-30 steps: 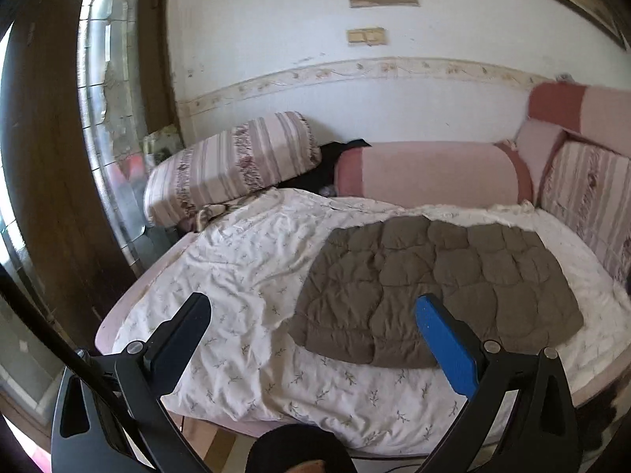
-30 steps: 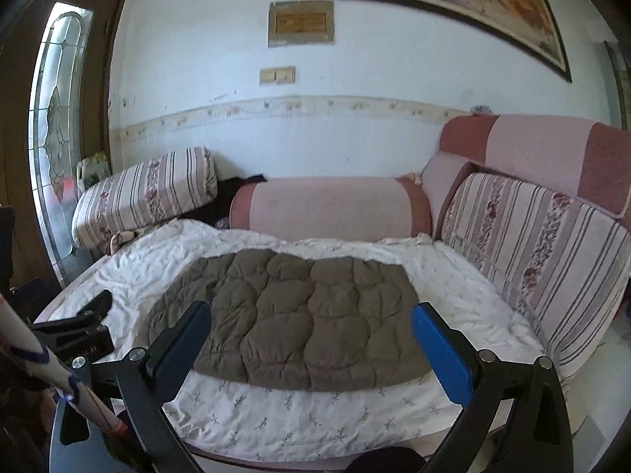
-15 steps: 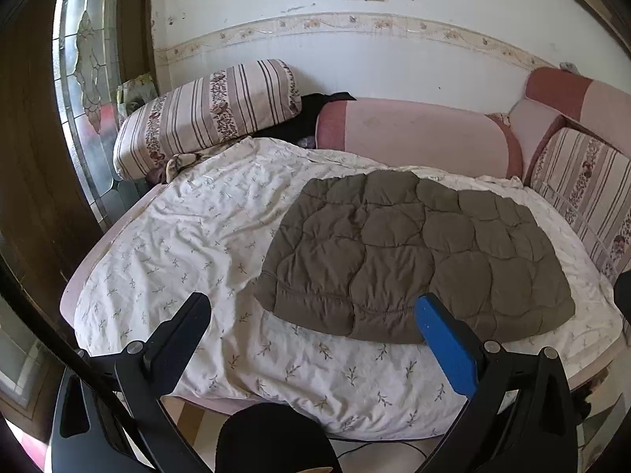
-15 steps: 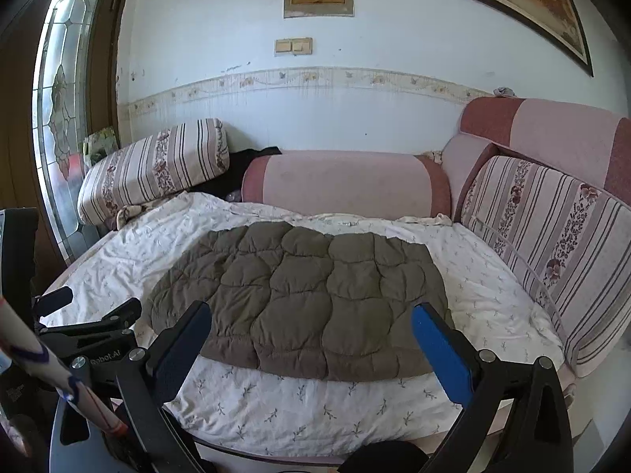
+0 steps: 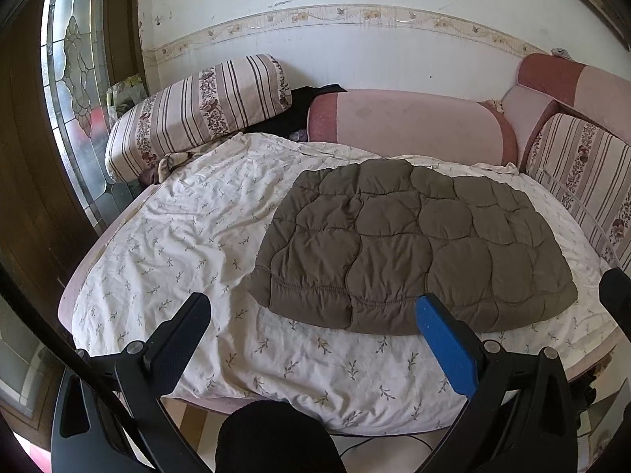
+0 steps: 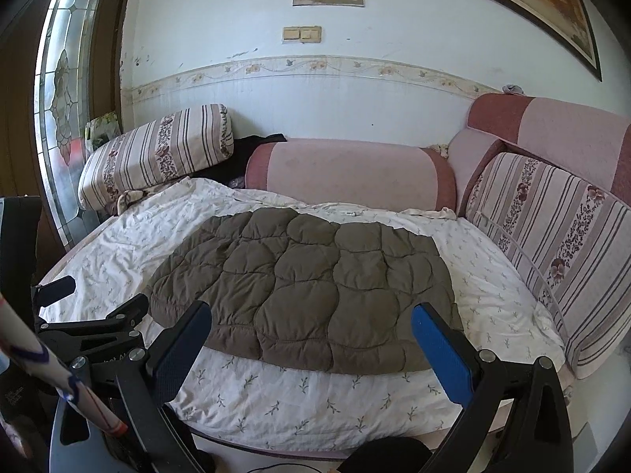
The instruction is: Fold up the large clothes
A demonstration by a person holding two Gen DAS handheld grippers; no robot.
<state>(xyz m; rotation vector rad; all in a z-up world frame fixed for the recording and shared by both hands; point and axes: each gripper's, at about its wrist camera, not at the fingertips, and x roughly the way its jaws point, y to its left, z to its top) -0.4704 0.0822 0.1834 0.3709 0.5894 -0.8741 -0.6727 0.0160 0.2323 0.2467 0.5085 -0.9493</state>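
Note:
A brown quilted jacket (image 5: pixel 406 244) lies spread flat on a white floral sheet (image 5: pixel 189 244) over a sofa bed; it also shows in the right wrist view (image 6: pixel 307 287). My left gripper (image 5: pixel 315 339) is open and empty, hovering over the front edge of the bed, short of the jacket's hem. My right gripper (image 6: pixel 311 339) is open and empty, in front of the jacket's near edge. The left gripper also shows at the left of the right wrist view (image 6: pixel 90 307).
A striped bolster (image 5: pixel 197 114) lies at the back left, a pink bolster (image 5: pixel 410 122) along the wall, and striped back cushions (image 6: pixel 552 252) on the right. A dark cloth (image 5: pixel 299 106) sits between the bolsters. A glass-panelled door (image 5: pixel 71 79) stands on the left.
Both grippers have tilted down and moved closer to the bed, so the jacket fills more of each view. The jacket has not moved. Both grippers stay open.

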